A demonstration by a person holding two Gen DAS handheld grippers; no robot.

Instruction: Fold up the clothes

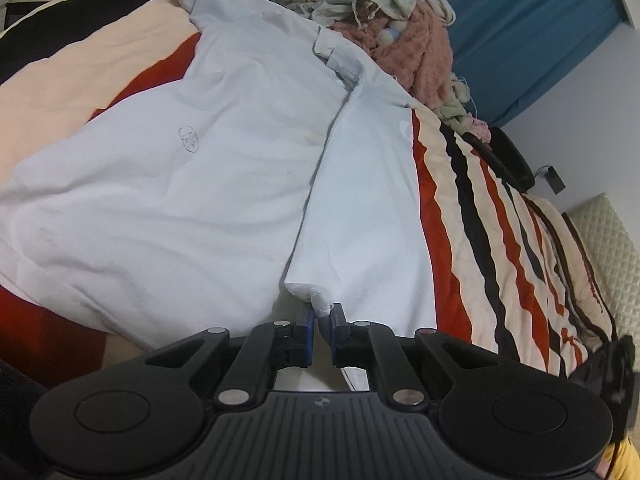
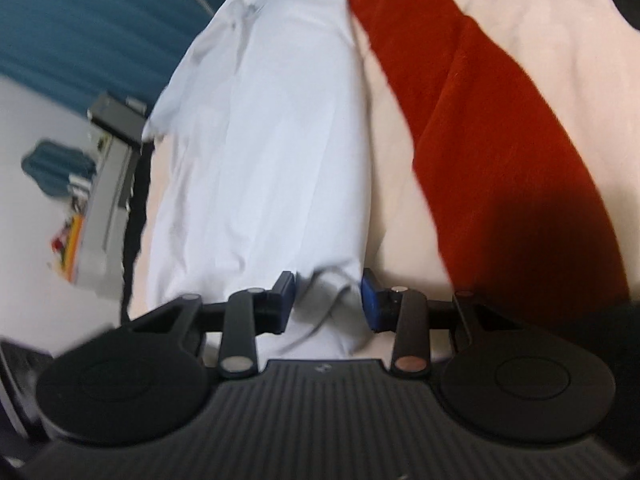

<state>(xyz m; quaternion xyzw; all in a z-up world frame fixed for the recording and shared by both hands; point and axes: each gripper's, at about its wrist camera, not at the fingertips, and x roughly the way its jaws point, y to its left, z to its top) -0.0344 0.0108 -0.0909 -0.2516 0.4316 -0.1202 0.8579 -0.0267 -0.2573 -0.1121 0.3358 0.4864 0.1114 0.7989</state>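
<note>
The white shirt (image 1: 192, 168) lay spread on the striped bedspread (image 1: 472, 216), its long axis running near to far with the collar at the far end by the clothes pile (image 1: 392, 28). One side panel already lay folded over the body, so a lengthwise fold seemed in hand. The left gripper (image 1: 322, 314) was pinched on the near hem; the right gripper (image 2: 328, 300), fingers apart, straddled a hem fold and would need closing before any lift.

Motion blur softens the whole right wrist view: the grey furniture (image 2: 108, 200) at left and the coloured items beside it cannot be identified. The white shirt (image 2: 260, 140) runs out of frame at the top there, its far end unseen. In the left wrist view, the shirt's small chest emblem (image 1: 188, 139) is too faint to read, and the clothes pile (image 1: 384, 20) is cropped by the upper edge.
</note>
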